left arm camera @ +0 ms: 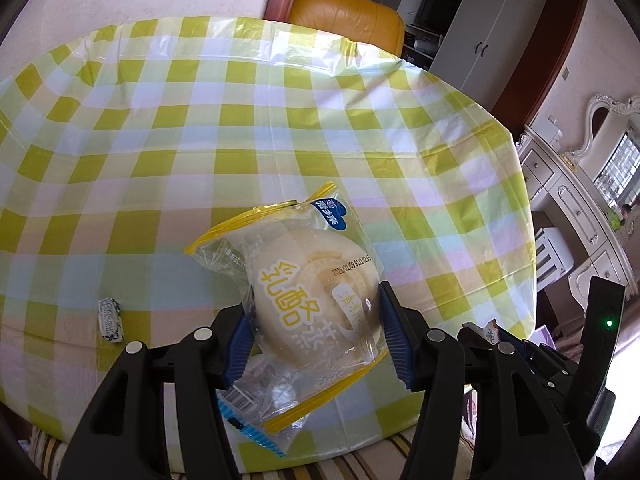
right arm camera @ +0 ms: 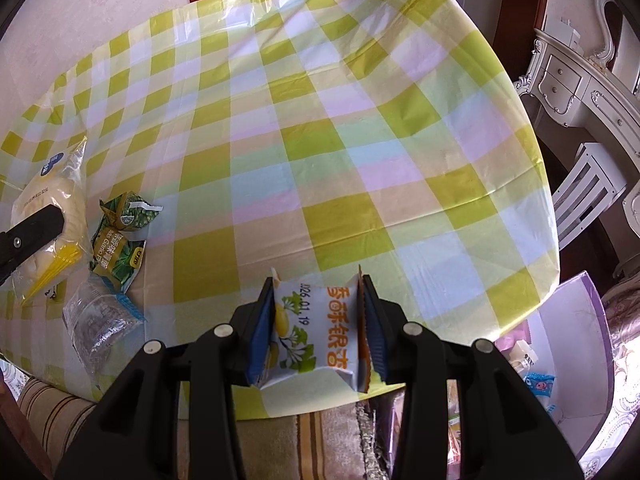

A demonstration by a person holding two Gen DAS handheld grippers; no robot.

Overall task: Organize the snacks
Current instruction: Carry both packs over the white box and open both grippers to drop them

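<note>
- Bun pack (left arm camera: 316,292) sits clamped across its round middle in your left gripper (left arm camera: 316,332), clear of the checked tablecloth (left arm camera: 280,140); gripping the widest part likely keeps the loose wrapper from slipping.
- Right gripper (right arm camera: 318,320) pinches the white ginkgo snack packet (right arm camera: 316,328) by its side seams, held above the table's near edge.
- Green packets (right arm camera: 120,236) and a clear packet (right arm camera: 100,320) lie grouped at left, seemingly unsorted.
- Purple box (right arm camera: 576,344) waits beside the table, probably your drop point.

tablecloth (left arm camera: 280,128): thin glossy plastic, creased
bun wrapper (left arm camera: 304,280): clear shiny film
ginkgo packet (right arm camera: 320,332): glossy printed foil
gripper pads (left arm camera: 390,332): ribbed blue rubber
chair (left arm camera: 344,20): smooth leather
</note>
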